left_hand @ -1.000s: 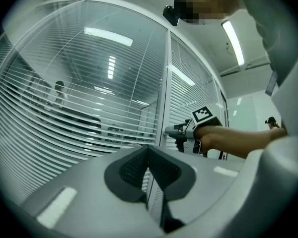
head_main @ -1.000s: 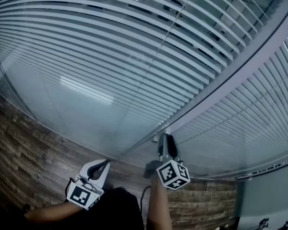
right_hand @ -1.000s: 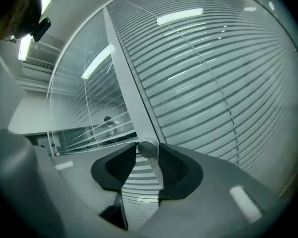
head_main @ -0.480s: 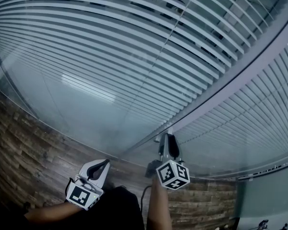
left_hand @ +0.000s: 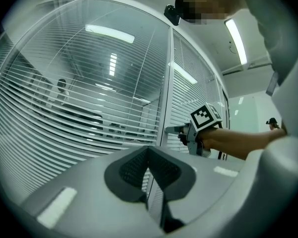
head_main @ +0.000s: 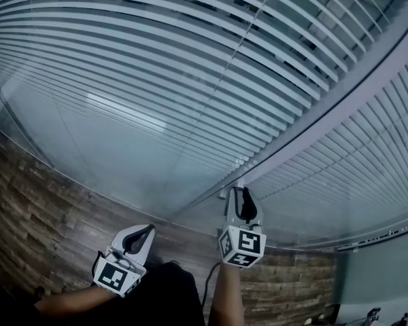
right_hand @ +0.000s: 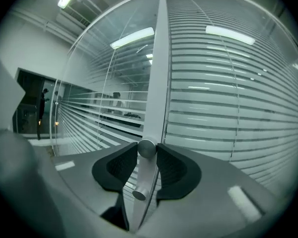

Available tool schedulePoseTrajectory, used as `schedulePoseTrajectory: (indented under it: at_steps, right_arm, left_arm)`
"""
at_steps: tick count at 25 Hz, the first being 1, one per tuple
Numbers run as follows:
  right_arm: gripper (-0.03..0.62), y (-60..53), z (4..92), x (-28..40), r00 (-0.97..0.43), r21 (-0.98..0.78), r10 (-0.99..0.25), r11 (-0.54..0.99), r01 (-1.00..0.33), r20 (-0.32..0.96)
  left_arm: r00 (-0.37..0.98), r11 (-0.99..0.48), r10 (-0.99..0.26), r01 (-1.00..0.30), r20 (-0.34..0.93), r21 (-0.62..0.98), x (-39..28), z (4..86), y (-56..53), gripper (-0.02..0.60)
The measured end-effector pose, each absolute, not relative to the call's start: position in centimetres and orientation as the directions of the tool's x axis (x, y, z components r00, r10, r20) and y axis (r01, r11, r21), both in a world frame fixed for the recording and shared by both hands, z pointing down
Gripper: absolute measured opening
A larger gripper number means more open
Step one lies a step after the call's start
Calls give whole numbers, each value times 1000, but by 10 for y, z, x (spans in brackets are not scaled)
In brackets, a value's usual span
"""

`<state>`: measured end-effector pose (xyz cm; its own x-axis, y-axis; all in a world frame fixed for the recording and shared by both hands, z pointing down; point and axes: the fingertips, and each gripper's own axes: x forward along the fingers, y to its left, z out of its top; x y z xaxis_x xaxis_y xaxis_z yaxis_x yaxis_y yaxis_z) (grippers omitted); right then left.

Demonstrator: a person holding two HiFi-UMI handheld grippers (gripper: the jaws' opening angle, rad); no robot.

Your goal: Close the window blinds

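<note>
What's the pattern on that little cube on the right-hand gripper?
The cube has black-and-white square markers on its faces. The head view shows it best.

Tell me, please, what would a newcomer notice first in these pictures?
The blinds fill nearly the whole head view, with dark gaps between their slats. On the pale frame that divides them, the right gripper has just been closing its jaws, and its pads hold a small round knob between them. The left gripper hangs lower and to the left, jaws together and empty.
</note>
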<state>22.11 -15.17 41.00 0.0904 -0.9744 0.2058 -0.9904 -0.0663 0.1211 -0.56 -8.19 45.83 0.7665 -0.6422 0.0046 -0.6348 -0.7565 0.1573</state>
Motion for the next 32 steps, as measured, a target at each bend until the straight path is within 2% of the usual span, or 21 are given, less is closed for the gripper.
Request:
schedulePoseTrajectory:
  at_steps: [4,9,14,21,23,25,28,30,32]
  right_arm:
    - [127,-153,411,220,109,254,-966,-48,-966,235]
    - [126,-152,409,218,86,330,-964,2,-944,252]
    - [126,-153,413,214,147,559,-955,23,-829,258]
    - [126,-151,414,212,209,733,-938,65,-677,276]
    - [127,-151,414,211,205,733,-939,69,-677,278]
    - [132,-152,412,210,164,648,-950,49,-760,265]
    - [159,-149,406,209,59,265,-977,-2,-964,207]
    - [186,-147,402,212,32,-26,-990,-36,-999,139]
    - [179,-148,399,217,54,-208,-995,-71,-976,88]
  left_arm:
    - [772,-762,-636,-629,5,156,-3,461,-83,0]
    - [771,-756,-637,-631,26,175,-4,460,-83,0]
    - [774,-760,-633,-625,14,178,-3,459,-86,0]
    - [765,-753,-643,-636,15,169,-7,455,-89,0]
    - [766,-753,-642,-636,19,168,-8,455,-88,0]
    - [768,-756,-640,-633,12,168,-8,455,-88,0]
    - [768,-756,-641,-632,5,168,-10,457,-87,0]
    - [767,-754,-642,-633,9,172,-12,460,-86,0]
    - [767,-755,-642,-633,6,171,-12,460,-86,0]
